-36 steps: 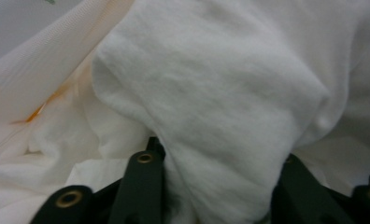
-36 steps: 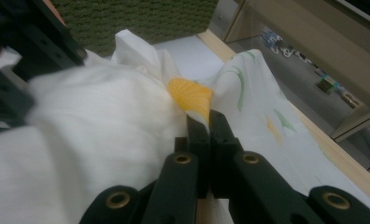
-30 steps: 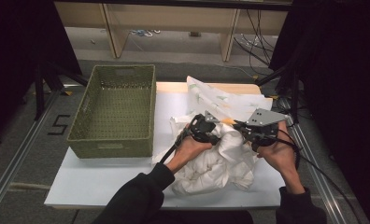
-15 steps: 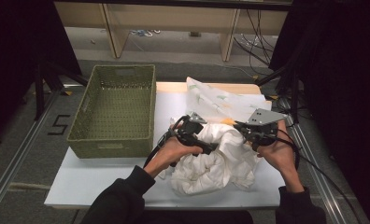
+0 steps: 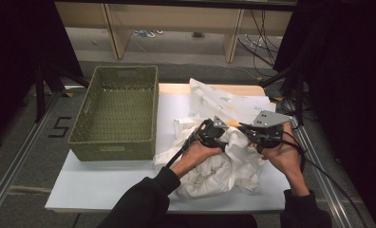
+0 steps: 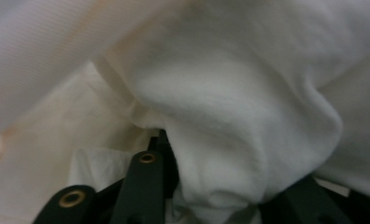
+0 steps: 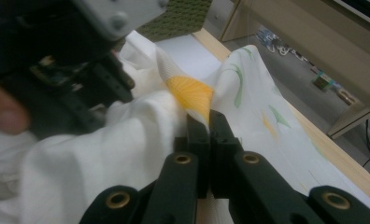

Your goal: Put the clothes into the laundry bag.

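Observation:
A crumpled white cloth [image 5: 219,168] lies heaped on the white board, and a part printed with green and orange marks [image 5: 224,102] spreads toward the back. My left gripper [image 5: 213,134] sits on top of the heap. In the left gripper view a thick white fold [image 6: 230,140] is bunched between its jaws, which have just been closing; my left gripper [image 6: 225,191] is shut on it. My right gripper [image 5: 252,136] is close beside it on the right. My right gripper [image 7: 210,122] is shut on a thin cloth edge next to an orange patch [image 7: 192,95].
A green woven basket [image 5: 115,148] stands on the left part of the white board [image 5: 105,187], with nothing seen inside. Metal rails run along both sides of the table. A wooden edge [image 5: 176,89] shows behind the board, with shelving legs and cables beyond.
Half a second ago the left gripper had shifted left on the heap. It is now back to the right, close to the right gripper. The right hand has stayed put.

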`<state>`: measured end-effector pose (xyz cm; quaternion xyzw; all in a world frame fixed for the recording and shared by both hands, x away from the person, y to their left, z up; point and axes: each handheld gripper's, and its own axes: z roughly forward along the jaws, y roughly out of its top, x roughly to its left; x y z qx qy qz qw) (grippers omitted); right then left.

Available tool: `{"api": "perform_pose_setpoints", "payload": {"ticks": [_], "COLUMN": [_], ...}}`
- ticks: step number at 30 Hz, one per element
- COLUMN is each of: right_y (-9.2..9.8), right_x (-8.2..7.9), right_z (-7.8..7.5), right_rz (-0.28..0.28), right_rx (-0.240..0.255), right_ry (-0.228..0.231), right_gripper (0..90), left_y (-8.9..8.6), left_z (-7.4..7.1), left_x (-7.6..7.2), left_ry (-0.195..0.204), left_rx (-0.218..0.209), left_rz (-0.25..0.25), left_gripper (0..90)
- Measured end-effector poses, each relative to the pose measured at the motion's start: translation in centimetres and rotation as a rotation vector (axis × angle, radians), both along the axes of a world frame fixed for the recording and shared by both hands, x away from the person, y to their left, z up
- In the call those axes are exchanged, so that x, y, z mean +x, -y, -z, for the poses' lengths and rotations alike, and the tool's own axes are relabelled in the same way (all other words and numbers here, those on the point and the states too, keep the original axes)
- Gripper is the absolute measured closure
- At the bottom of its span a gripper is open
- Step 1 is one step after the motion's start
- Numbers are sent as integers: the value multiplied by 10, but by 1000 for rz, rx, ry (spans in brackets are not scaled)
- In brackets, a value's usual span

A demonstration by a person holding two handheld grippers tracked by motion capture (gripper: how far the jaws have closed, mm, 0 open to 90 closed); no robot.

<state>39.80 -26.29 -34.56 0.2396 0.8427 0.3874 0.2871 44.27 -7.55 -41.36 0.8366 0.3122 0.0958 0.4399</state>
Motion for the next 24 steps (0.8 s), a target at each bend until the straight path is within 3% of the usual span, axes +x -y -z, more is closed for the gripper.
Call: {"api": "perform_pose_setpoints", "payload": {"ticks": [2, 3, 5, 7, 8, 10, 11, 12, 16, 17, 18, 20, 24], "right_y": [0, 0, -3, -6, -10, -11, -12, -12, -7, -6, -6, -6, -8], "right_x": [-2, -2, -4, -4, -4, -4, -3, -2, 2, 1, 1, 2, 2], "right_z": [-2, -2, -3, -1, 0, 1, 3, 7, 9, 8, 8, 8, 8], "right_rz": [-13, -13, -12, -32, -38, -41, -44, -38, -37, -32, -32, -33, -24], "right_rx": [10, 10, 16, 6, 5, 3, -2, -7, 3, 18, 18, 14, 7], "right_ry": [-3, -3, 0, 0, -8, -9, -10, -24, -29, -30, -30, -25, -20], "right_gripper": [900, 900, 900, 900, 900, 900, 900, 900, 900, 900, 900, 900, 900], "left_y": [-4, -4, -8, -8, -7, -6, -8, -10, -26, -35, -35, -46, -45], "left_z": [-2, -2, 0, 8, 19, 24, 27, 25, 3, -7, -7, -14, -13], "left_x": [13, 13, 23, 33, 41, 43, 44, 43, 25, 14, 14, -1, -18], "left_ry": [14, 14, 21, -8, -37, -54, -94, -101, -103, -77, -77, -56, -77], "left_rx": [-17, -17, -15, -27, -8, -22, -37, -42, -7, 3, 3, -1, -17], "left_rz": [-77, -77, -132, -162, -178, -186, -171, -163, -89, -62, -62, -36, 18], "left_gripper": [744, 745, 746, 743, 722, 673, 673, 615, 347, 284, 271, 243, 154]}}
